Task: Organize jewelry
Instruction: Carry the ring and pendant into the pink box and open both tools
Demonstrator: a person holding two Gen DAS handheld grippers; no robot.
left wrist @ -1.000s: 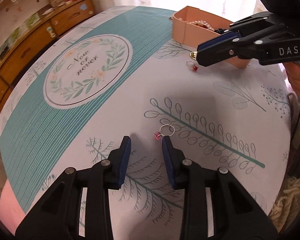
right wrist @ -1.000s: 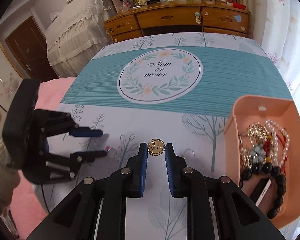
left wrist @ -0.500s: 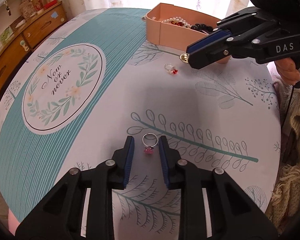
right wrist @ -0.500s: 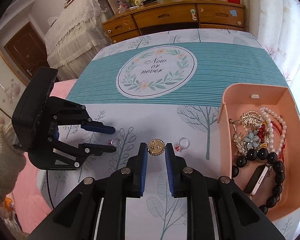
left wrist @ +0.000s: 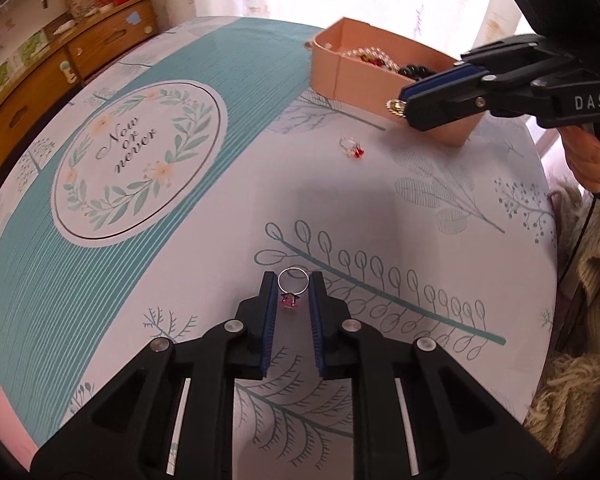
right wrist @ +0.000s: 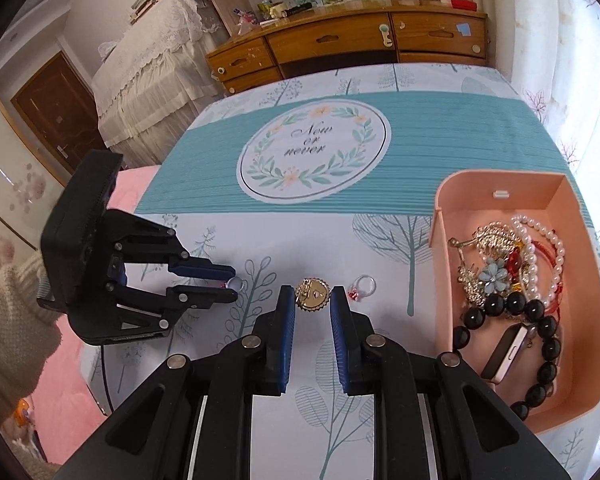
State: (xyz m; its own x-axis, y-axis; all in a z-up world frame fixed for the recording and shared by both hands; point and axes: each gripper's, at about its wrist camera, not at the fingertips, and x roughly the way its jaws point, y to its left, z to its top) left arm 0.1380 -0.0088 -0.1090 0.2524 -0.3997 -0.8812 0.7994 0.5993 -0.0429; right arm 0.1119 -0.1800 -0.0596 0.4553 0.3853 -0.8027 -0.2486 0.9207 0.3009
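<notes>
A lived-in home — wooden dresser (right wrist: 352, 40), lace-draped furniture (right wrist: 148, 64), printed tablecloth (right wrist: 440, 128).

Both grippers showing black plastic frames w/ silver screw heads at the joints. Left gripper (left wrist: 293, 294) wearing blue ribbed pads (left wrist: 269, 320); right gripper (right wrist: 313, 300) same, w/ white "DAS" lettering on its side. Cream knit sleeve (right wrist: 8, 312) covering the left arm; black cable (left wrist: 576, 240) trailing off right.

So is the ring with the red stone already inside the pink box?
No, the ring with the red stone lies on the tablecloth, apart from the pink box, which holds the other jewelry.
</notes>
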